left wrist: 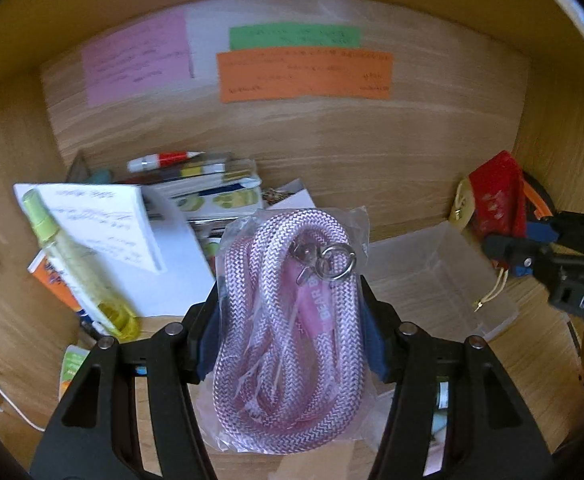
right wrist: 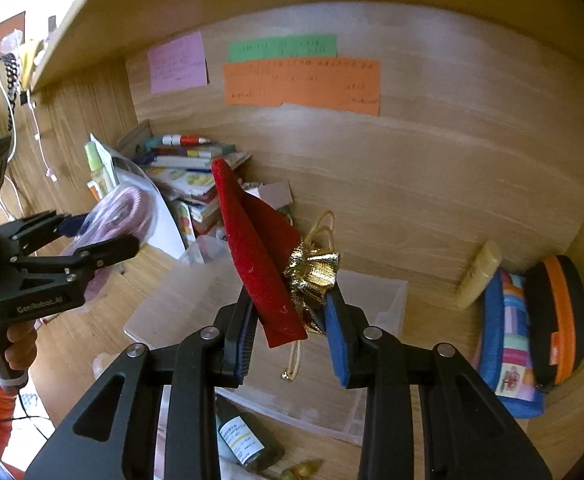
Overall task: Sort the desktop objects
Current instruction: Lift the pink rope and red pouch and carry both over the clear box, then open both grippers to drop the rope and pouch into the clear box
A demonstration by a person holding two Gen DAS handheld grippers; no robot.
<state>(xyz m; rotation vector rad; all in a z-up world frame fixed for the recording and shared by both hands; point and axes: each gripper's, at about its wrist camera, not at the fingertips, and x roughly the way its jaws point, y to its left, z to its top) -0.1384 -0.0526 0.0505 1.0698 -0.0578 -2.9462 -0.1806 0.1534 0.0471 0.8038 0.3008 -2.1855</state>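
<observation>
1. Containers first: a clear plastic bin (left wrist: 440,276) sits on the wooden desk (left wrist: 372,160) between the two grippers; through its walls only the desk shows, and nothing can be made out inside it. In the right wrist view the same bin (right wrist: 376,292) lies below and behind the held pouch.
2. A sealed clear plastic bag holds a coiled pink-and-white braided rope (left wrist: 288,320) with a metal clasp and ring near its top and a pink label inside.
3. The left gripper (left wrist: 288,336) has its jaws about half apart, with the blue pads pressed against both sides of that bagged rope, which is lifted above the desk.
4. The right gripper (right wrist: 292,320) has its jaws drawn narrow on a red velvet drawstring pouch (right wrist: 260,256) with a crumpled gold mouth; the pouch stands up and leans left, and its gold cord hangs below the fingers.
5. At the back left, a stack of books (left wrist: 212,188) carries a red-and-white glue tube (left wrist: 164,160). A white notepad (left wrist: 104,224) and a green spray bottle (left wrist: 80,264) lean in front of it.
6. On the right wall side lie a blue patchwork zip pouch (right wrist: 508,340), an orange-and-black case (right wrist: 560,316) and a pale yellow tube (right wrist: 480,272).
7. A small dark dropper bottle (right wrist: 248,440) lies on the desk under the right gripper.
8. Pink, green and orange notes (right wrist: 300,84) are stuck to the back panel.
</observation>
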